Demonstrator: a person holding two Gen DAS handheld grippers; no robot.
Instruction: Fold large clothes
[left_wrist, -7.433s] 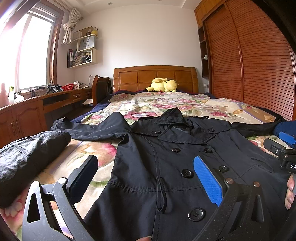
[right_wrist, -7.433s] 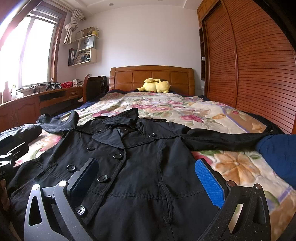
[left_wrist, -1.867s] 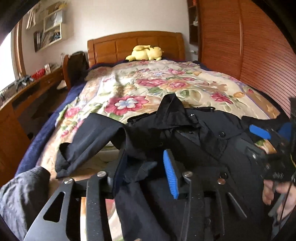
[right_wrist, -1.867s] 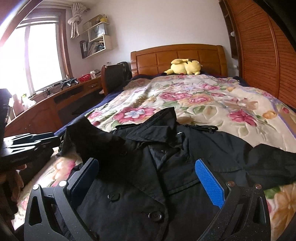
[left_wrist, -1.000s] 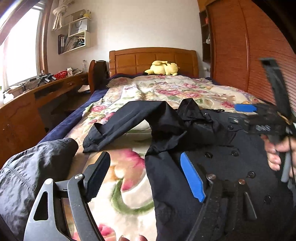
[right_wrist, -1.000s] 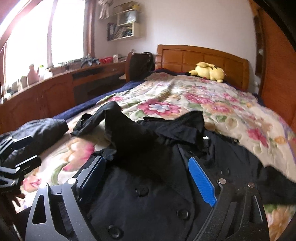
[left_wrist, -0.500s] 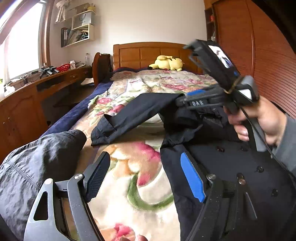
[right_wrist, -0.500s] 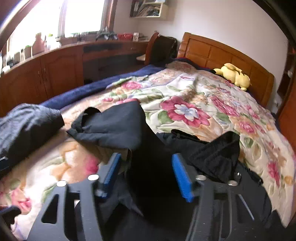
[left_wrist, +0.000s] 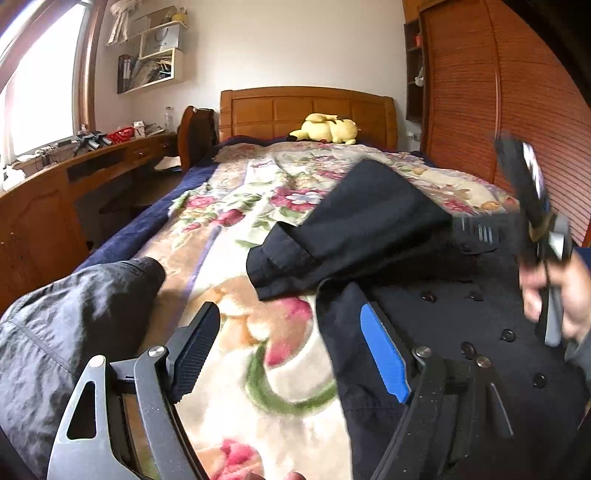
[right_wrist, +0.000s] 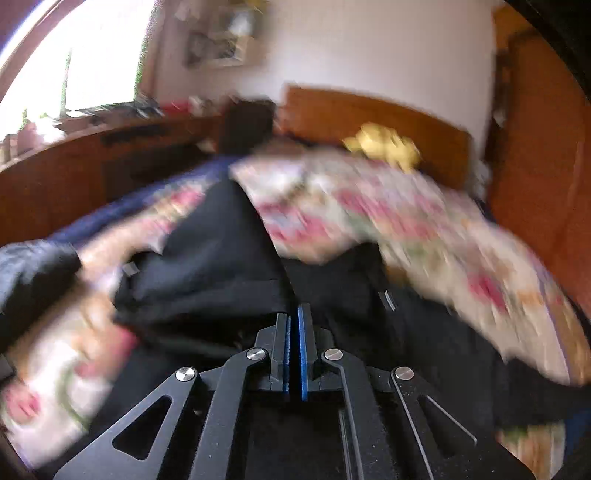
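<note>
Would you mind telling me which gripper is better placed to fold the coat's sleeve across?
Right: the right gripper is shut on the sleeve; the left gripper hangs open beside the black coat.

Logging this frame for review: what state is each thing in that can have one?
Black coat: spread on the bed, buttoned, not yet folded.
Coat sleeve: lifted off the bed, pinched by the right gripper.
Left gripper: jaws open, empty.
Right gripper: jaws just closed on the sleeve.
</note>
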